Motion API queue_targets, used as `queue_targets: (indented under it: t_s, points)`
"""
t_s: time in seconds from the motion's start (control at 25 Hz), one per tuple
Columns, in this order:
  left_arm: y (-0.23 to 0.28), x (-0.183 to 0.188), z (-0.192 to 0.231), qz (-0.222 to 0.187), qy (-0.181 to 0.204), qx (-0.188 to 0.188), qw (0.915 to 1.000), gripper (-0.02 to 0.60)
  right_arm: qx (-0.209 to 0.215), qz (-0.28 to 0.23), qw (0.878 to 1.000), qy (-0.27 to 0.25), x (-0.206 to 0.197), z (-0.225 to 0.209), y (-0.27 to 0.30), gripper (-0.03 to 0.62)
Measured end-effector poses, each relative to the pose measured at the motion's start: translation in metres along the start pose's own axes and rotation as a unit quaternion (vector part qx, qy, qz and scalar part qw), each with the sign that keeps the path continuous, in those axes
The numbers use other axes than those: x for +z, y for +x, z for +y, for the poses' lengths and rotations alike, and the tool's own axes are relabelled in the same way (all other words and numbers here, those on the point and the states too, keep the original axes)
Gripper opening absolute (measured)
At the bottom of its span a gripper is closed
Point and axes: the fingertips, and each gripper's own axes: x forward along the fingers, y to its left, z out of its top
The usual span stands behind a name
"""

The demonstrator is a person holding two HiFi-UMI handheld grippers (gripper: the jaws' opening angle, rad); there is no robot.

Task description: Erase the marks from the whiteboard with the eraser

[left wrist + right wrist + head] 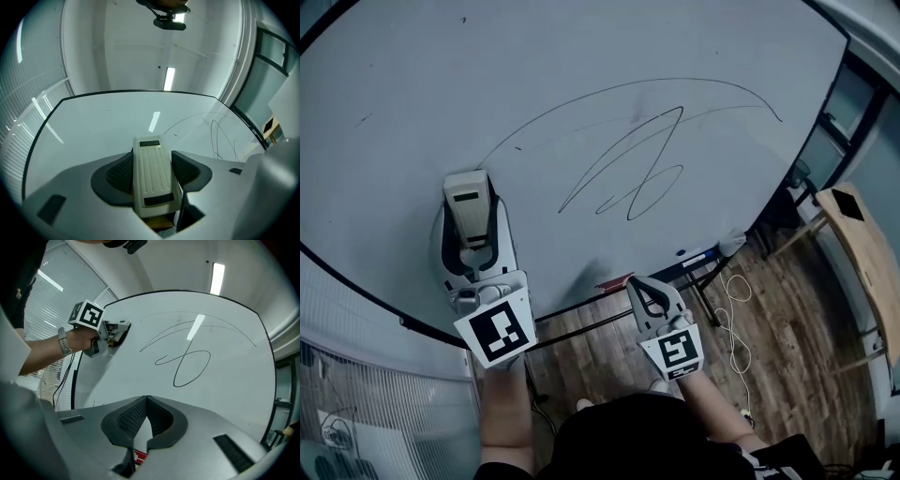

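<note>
Two claws: left claw (152, 174) grips the eraser (469, 208), right claw (146, 404) closed empty; only right gripper view shows a wristband (63, 341).

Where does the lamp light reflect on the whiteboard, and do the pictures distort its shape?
Head view: no glare, but the whiteboard edge bows strongly, a wide-angle distortion. Left gripper view: a bright streak lies on the board above the eraser, clear of the marks. Right gripper view: another reflection crosses the marks; the corners are dark.
</note>
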Motion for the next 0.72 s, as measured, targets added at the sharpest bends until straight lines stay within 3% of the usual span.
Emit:
queue_targets:
  t_s: [0.24,0.4,0.52,0.6,0.72]
  points:
    - [0.020,0.030,-0.002,-0.024,0.020,0.013,0.9994,0.267,0.010,-0.001,1.000,0.006,-0.004,-0.020,-0.005,0.026]
    - [0.029,0.044,-0.001,-0.037,0.009,0.013,0.9992,0.267,0.015,-0.006,1.000,0.011,-0.002,-0.025,-0.005,0.026]
    - [0.027,0.045,0.000,-0.058,0.012,0.021,0.9980,0.267,0.022,-0.008,1.000,0.013,-0.001,-0.022,-0.004,0.026]
    - [0.023,0.039,0.002,-0.072,0.041,0.024,0.9962,0.267,0.026,-0.006,1.000,0.014,-0.003,-0.019,-0.005,0.026]
    - [0.019,0.032,0.003,-0.071,0.044,0.031,0.9960,0.267,0.030,0.000,0.999,0.015,-0.009,-0.016,-0.006,0.026]
